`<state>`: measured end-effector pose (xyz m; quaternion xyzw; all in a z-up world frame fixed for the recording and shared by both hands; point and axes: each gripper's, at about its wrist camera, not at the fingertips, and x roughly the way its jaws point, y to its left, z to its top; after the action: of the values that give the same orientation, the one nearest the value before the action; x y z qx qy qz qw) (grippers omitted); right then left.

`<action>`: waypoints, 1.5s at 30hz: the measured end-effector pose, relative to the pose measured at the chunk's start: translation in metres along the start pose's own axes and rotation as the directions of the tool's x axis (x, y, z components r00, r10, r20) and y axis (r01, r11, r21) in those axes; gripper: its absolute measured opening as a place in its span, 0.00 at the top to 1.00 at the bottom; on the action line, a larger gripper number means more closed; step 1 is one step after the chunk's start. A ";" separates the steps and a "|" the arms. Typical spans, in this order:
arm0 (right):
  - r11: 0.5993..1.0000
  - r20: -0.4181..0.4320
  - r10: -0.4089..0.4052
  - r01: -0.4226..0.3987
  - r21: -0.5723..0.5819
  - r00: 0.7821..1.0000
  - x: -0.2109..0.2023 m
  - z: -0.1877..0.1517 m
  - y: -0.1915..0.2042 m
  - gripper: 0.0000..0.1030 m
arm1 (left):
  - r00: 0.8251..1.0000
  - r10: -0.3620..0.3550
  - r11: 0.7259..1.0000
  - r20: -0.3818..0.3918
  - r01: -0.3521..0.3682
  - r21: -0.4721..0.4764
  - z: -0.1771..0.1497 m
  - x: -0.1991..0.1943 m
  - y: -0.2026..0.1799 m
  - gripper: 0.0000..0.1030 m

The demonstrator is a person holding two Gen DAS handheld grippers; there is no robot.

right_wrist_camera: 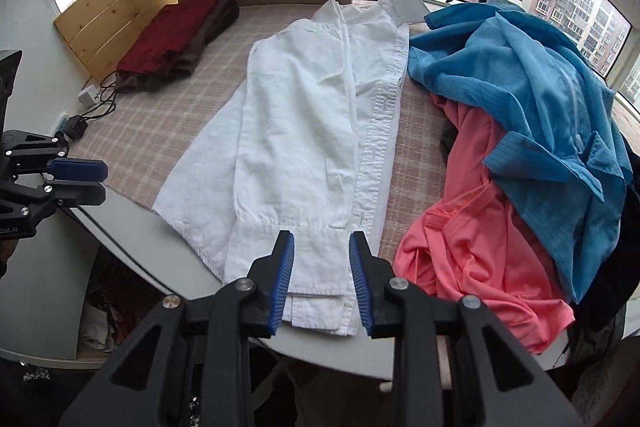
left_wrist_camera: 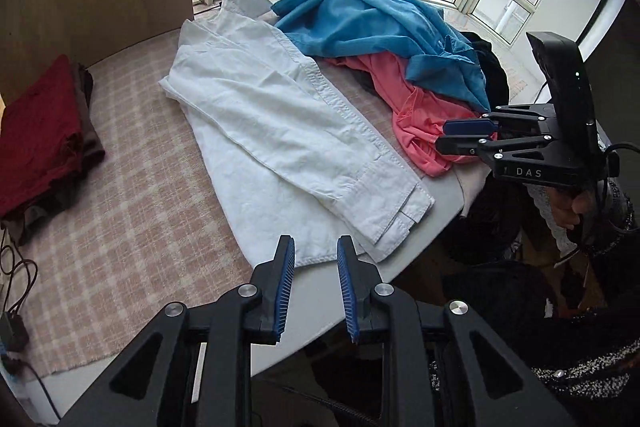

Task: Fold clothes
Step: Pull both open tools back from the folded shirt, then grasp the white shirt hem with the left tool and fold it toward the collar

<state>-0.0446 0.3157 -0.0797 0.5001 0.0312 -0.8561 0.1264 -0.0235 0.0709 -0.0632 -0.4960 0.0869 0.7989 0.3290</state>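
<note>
Along the near edge of the round grey table (right_wrist_camera: 132, 231) lies the half-folded white cotton shirt (right_wrist_camera: 296, 131), both the left gripper (left_wrist_camera: 316, 255) and right gripper (right_wrist_camera: 322, 247) narrowly parted and empty, so I judge the bottom hem must next be pinched and carried toward the collar.

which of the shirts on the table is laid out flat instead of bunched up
The white shirt, spread lengthwise mid-table. The blue shirt and pink shirt lie crumpled in a heap beside it.

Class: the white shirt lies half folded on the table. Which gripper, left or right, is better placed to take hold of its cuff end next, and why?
Probably the right gripper: its open jaws hang just above the white shirt at the cuff. The left gripper, also empty, hangs off the hem, past the table edge.
</note>
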 end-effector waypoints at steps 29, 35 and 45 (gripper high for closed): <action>0.968 -0.023 0.023 -0.017 0.250 0.999 0.071 -0.035 -0.073 0.45 | 0.993 0.052 0.984 -0.105 -0.068 -0.164 -0.028 0.114 0.052 0.57; 0.951 -0.058 0.131 -0.109 0.290 0.990 0.088 -0.047 -0.074 0.45 | 0.989 0.002 0.989 -0.145 -0.024 -0.147 -0.024 0.134 0.051 0.56; 0.987 -0.077 0.127 -0.118 0.111 0.989 0.084 -0.056 -0.031 0.59 | 0.983 -0.094 0.993 -0.160 0.081 -0.089 -0.029 0.138 0.034 0.82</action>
<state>-0.0441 0.3406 -0.1826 0.5424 -0.0399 -0.8256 0.1504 -0.0636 0.0919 -0.2008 -0.5766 0.0589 0.7430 0.3348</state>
